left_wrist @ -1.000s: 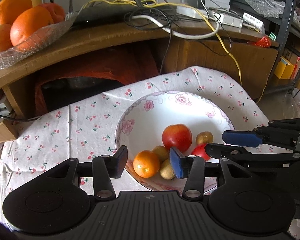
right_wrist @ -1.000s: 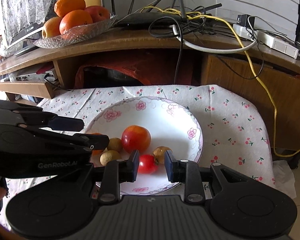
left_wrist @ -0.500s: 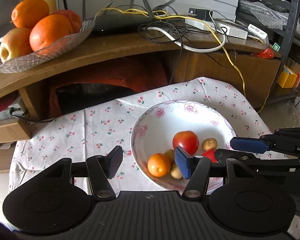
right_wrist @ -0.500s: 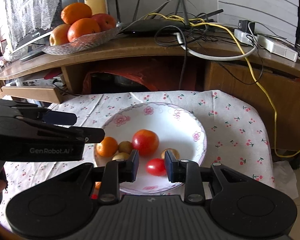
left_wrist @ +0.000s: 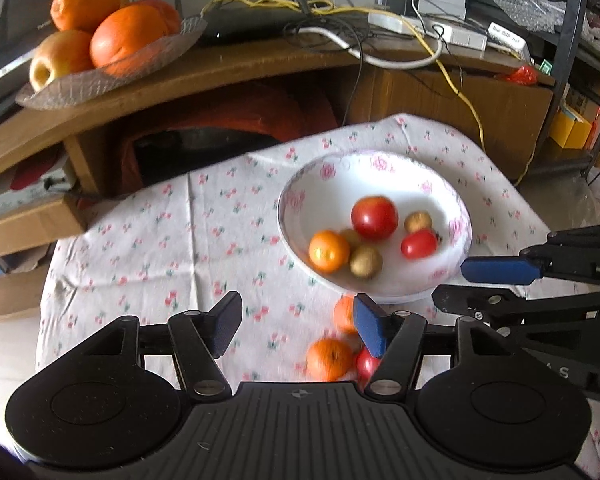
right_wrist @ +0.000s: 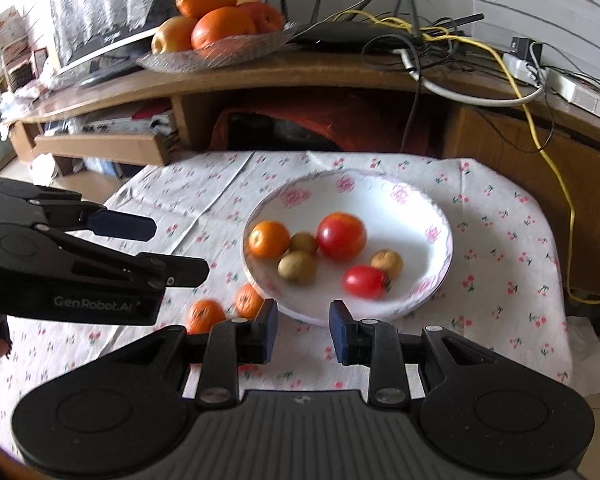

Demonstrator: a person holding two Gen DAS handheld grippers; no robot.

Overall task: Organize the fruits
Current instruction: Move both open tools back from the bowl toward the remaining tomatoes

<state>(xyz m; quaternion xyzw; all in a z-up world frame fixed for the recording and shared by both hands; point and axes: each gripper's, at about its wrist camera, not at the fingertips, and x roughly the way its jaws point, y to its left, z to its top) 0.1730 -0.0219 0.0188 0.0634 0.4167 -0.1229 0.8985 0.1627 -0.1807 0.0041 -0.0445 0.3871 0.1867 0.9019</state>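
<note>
Fruits are mostly gathered in the flowered bowl (right_wrist: 440, 216) on the cloth-covered table (right_wrist: 500, 240): a tangerine (right_wrist: 269, 239), a red apple (right_wrist: 341, 236), a cherry tomato (right_wrist: 365, 281) and three small brown ones. Left outside, judging by the near rim, are two tangerines (left_wrist: 328, 359) and something red (left_wrist: 366, 364) touching them. The left gripper (left_wrist: 296, 324) is spread wide above these strays and the right gripper (right_wrist: 303, 332) stands parted and empty, so I judge the job well along but not finished

Domestic living room. Evidence: ahead of the tool, a wooden TV stand (right_wrist: 260, 76) carries a router (right_wrist: 348, 34), tangled cables (right_wrist: 440, 40) and a glass fruit dish (right_wrist: 220, 54); nearer, a floral tablecloth (right_wrist: 500, 240) covers a low table.
</note>
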